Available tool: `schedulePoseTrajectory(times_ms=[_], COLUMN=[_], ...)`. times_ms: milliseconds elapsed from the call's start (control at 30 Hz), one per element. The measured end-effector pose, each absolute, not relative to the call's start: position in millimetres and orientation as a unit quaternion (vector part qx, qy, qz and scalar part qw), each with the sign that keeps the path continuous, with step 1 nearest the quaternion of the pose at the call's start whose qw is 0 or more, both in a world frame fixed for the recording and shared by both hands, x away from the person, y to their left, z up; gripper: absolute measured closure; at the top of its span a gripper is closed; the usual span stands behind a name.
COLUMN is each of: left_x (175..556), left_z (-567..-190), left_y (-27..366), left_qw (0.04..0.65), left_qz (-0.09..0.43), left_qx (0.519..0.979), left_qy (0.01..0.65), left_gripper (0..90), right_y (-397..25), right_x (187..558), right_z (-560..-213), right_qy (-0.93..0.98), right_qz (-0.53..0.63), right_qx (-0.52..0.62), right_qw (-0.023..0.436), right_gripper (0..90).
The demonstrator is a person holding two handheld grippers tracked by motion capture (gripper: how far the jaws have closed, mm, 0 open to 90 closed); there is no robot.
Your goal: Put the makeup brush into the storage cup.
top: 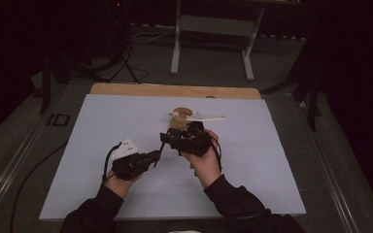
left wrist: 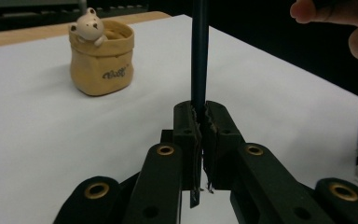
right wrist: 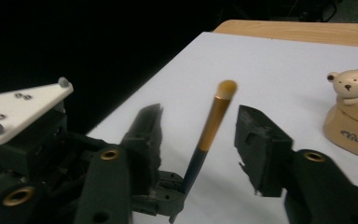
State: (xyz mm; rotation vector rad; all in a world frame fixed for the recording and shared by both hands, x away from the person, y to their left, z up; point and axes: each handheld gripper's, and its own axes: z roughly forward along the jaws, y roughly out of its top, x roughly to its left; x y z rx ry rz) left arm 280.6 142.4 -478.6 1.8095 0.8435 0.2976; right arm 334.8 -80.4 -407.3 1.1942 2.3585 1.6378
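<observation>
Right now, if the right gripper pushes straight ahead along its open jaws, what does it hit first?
Probably the brush the left gripper holds upright: it stands between the right gripper's open jaws. Depth is unclear.

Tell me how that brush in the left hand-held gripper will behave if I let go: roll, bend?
The brush looks stiff: it stands straight while clamped only near one end by the left hand-held gripper. Its slim round handle would probably roll on the flat white table. Likely light, since a narrow pinch holds it upright.
</observation>
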Motion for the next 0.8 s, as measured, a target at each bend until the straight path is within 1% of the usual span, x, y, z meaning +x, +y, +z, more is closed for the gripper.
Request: schedulePoseTrajectory(times_ms=[33,100,133,167,200,300,433,567,733,800], left_x=[279.7,279.0,278.4,278.5,278.5,279.0,279.1,279.2,277.7,277.4], left_z=[-478.4,-478.0,-477.8,-477.7,-477.8,-478.1,-477.4,-477.2,-476.4,-476.0], left_y=[141.2,139.5,139.2,138.8,138.6,138.6,137.2,137.4,133.7,132.5], left_qw=[0.533,0.531,0.53,0.53,0.529,0.528,0.526,0.53,0.525,0.523], left_qz=[0.127,0.126,0.13,0.127,0.128,0.125,0.124,0.117,0.116,0.119], left_qx=[0.759,0.762,0.762,0.763,0.763,0.765,0.766,0.765,0.77,0.768], left_qy=[0.352,0.348,0.348,0.347,0.348,0.346,0.348,0.347,0.343,0.349], left_gripper=[85.2,85.2,85.2,85.2,85.2,85.2,85.1,84.0,76.2,68.1], right_y=[-80.5,-81.6,-82.3,-83.2,-84.2,-85.4,-84.1,-83.0,-82.3,-82.5], right_x=[335.0,336.1,336.5,337.5,338.7,339.7,336.5,335.6,335.0,335.0], right_z=[-407.5,-407.6,-408.0,-408.7,-409.6,-410.6,-409.4,-407.8,-406.1,-405.4], right_qy=[0.756,0.753,0.751,0.749,0.747,0.744,0.749,0.754,0.758,0.761], right_qz=[0.528,0.531,0.532,0.535,0.54,0.538,0.537,0.535,0.535,0.534], right_qx=[0.386,0.389,0.391,0.39,0.388,0.396,0.387,0.38,0.373,0.369], right_qw=[0.017,0.012,0.01,0.001,-0.012,-0.016,-0.001,0.004,0.01,0.014], right_gripper=[56.9,66.5,72.4,81.1,82.8,83.5,83.7,83.7,83.8,83.7])
